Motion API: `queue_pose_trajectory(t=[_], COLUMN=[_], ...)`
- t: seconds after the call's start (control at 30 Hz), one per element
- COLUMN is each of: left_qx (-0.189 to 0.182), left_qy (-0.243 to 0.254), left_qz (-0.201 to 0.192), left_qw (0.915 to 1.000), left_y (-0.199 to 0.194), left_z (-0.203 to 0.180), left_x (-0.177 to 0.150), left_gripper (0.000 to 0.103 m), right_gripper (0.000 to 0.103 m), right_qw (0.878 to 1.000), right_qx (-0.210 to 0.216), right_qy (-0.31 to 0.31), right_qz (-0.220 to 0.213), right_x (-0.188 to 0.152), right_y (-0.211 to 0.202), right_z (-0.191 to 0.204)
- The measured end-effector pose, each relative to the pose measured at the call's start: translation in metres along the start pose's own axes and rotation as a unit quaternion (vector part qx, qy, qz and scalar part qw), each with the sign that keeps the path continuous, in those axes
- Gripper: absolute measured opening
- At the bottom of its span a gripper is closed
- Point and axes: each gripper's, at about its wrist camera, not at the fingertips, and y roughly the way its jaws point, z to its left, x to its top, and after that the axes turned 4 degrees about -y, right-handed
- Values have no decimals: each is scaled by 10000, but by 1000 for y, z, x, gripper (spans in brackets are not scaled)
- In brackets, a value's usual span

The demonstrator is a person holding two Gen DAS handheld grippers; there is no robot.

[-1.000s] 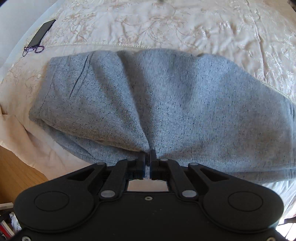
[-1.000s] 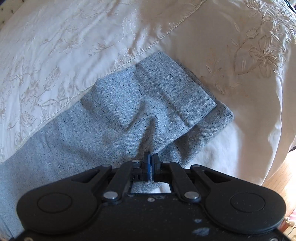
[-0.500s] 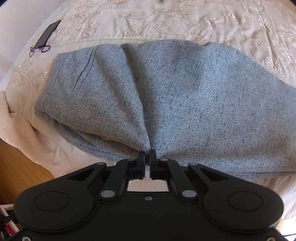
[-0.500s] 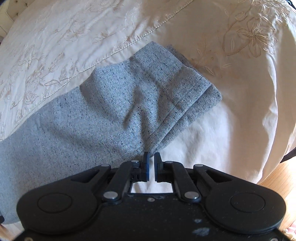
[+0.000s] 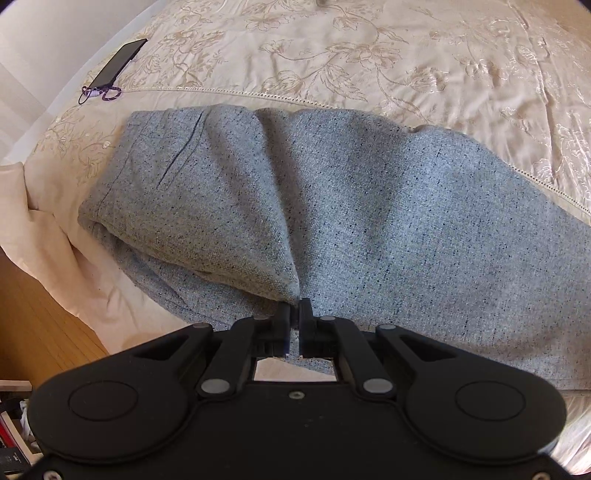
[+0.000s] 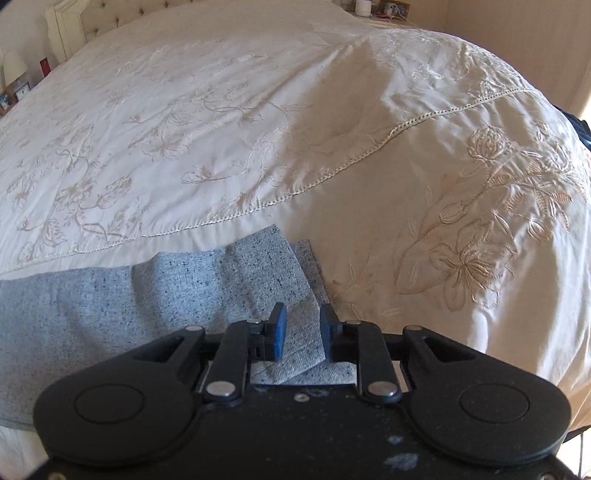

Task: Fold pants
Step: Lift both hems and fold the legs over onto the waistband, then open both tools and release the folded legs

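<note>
Grey speckled pants [image 5: 332, 206] lie folded lengthwise on a cream embroidered bedspread [image 5: 332, 48]. In the left wrist view the waist end is at left, and my left gripper [image 5: 294, 314] is shut on a pinch of the near edge of the pants. In the right wrist view the leg-hem end of the pants [image 6: 240, 280] lies under my right gripper [image 6: 303, 325], whose jaws stand open just above the hem and hold nothing.
A black phone [image 5: 118, 64] with a purple cord lies on the bed at far left. The bed's near-left edge drops to a wooden floor [image 5: 33, 325]. A headboard [image 6: 92, 22] and a nightstand with small items are far off in the right wrist view.
My right gripper opened, let go of the hem and tilted up so more bed shows. My left gripper stayed shut on the near edge and drew back a little.
</note>
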Motion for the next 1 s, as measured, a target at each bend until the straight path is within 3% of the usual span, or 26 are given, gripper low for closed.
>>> queue_pose_trajectory(t=[0.23,0.3,0.33,0.4,0.57,0.7,0.77,0.9,1.0], left_qx=[164,184,193,198,189,245,265,295,365], left_qy=[-8,0,14,33,58,160,191,210,214], left_qz=[59,66,77,99,139,184,208,247,270], left_qw=[9998,9998,9998,9997,9997,9994,9993,9990,9987], left_y=[5,5,5,5,6,10,11,13,14], left_z=[-3,-3,-4,-4,-3,-5,-5,-3,-2], left_x=[-2,-2,-2,-3,-2,-2,-2,-3,-7], left_gripper=[5,5,5,5,5,5,5,5,5], right_gripper=[23,15,4,4,3,4,8,18,18], right_qw=[9959,9947,9942,9937,9936,9925,9928,9988,9979], right_qx=[382,454,516,619,379,346,238,49,360], right_qy=[-552,-649,-673,-657,-798,-638,-585,-216,-422], right_qz=[605,661,659,663,703,981,1020,443,320], right_x=[-3,-4,-5,-5,-15,-26,-23,-5,7], right_y=[22,17,12,3,-21,-9,-7,-22,-19], right_z=[-7,-10,-11,-11,-18,-26,-25,-21,2])
